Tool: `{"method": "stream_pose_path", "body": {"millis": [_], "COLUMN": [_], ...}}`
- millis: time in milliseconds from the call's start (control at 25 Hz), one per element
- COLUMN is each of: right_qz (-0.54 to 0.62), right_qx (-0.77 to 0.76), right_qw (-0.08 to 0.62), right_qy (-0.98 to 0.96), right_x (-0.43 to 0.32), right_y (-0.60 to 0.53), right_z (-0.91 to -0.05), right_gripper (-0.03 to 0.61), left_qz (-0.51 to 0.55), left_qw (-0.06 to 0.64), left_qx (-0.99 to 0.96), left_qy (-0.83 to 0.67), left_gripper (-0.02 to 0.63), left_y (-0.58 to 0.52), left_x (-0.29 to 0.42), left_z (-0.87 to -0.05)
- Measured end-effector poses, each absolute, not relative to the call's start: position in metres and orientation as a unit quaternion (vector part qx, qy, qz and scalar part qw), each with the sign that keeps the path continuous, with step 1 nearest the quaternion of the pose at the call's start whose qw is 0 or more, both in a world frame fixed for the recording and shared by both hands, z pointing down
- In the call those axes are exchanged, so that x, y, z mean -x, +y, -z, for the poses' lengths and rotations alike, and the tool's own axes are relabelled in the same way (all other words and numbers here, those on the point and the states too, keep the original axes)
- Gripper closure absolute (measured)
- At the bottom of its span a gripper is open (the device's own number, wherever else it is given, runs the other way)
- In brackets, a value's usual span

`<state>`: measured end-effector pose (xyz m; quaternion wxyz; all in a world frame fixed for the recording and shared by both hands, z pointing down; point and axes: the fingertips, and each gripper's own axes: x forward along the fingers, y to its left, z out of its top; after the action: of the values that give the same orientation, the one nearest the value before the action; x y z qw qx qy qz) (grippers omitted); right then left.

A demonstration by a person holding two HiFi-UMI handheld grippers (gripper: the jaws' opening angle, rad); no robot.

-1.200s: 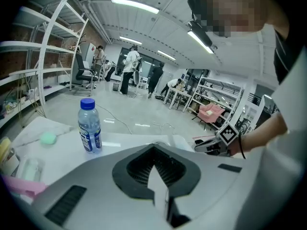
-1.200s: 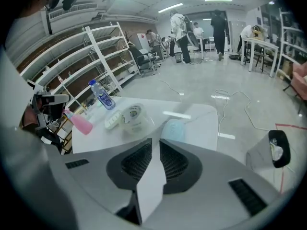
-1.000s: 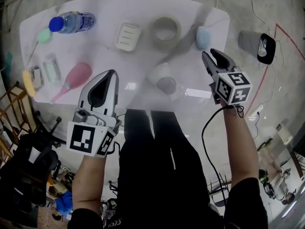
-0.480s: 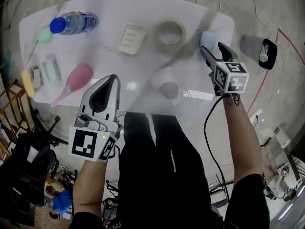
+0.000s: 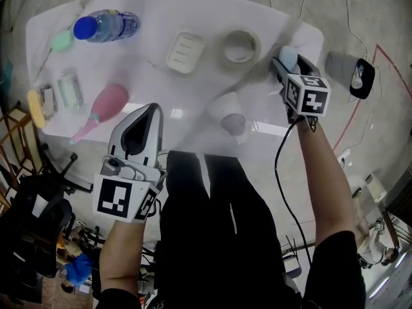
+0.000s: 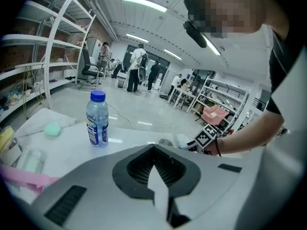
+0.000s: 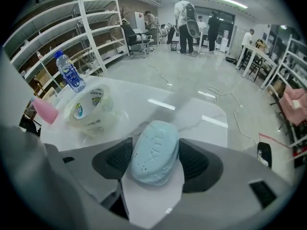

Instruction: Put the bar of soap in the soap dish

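Reaching out from near the person's body, the right tool (image 5: 291,64) had come down at the far right end of the glossy white worktop (image 5: 161,18), and its jaws had just been opening wide. The pale blue oval bar of soap (image 7: 156,152) lay on the worktop between those spread jaws, filling most of the gap. The pads looked to stand alongside it, not clamped on it, so the soap seemed straddled, not grasped. The task appeared to be at its start. The soap was not lifted, and the cream ribbed rectangular soap dish (image 5: 185,51) sat empty, well apart to the left. A beige roll of tape (image 5: 239,46) lay between the dish and the soap. Closing on the soap, carrying it across and setting it in the dish were all left to do. The left tool (image 5: 153,108) hung near the front edge with its jaws together and nothing in them.
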<state>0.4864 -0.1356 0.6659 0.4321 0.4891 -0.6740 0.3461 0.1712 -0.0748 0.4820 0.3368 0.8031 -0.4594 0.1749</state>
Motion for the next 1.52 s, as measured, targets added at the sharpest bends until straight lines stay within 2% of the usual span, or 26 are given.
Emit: {"method": "stream_pose_path", "body": {"millis": [280,800,1520], "right_qz": [-0.362,-0.354,-0.440], "right_qx": [-0.483,-0.471,-0.514], "right_qw": [0.467,0.452,0.335], "right_qy": [-0.646,-0.670,-0.656], "right_x": [-0.487,-0.488,-0.486], "right_y": [-0.139,-0.137,-0.110], "right_z": [-0.668,-0.667,-0.637], "right_gripper": [0.276,0.276,0.279], "left_qz": [-0.170,-0.164,-0.171], "left_qw": [0.339,0.340,0.318], "left_qx": [-0.803,-0.806,-0.819], "left_qy": [-0.461,-0.455,-0.446], "left_gripper": [0.604,0.604,0.604], "left_y": [-0.072,-0.064,-0.045], "left_x": [-0.164,-0.164,-0.161], "left_z": [-0.481,-0.477,-0.451]}}
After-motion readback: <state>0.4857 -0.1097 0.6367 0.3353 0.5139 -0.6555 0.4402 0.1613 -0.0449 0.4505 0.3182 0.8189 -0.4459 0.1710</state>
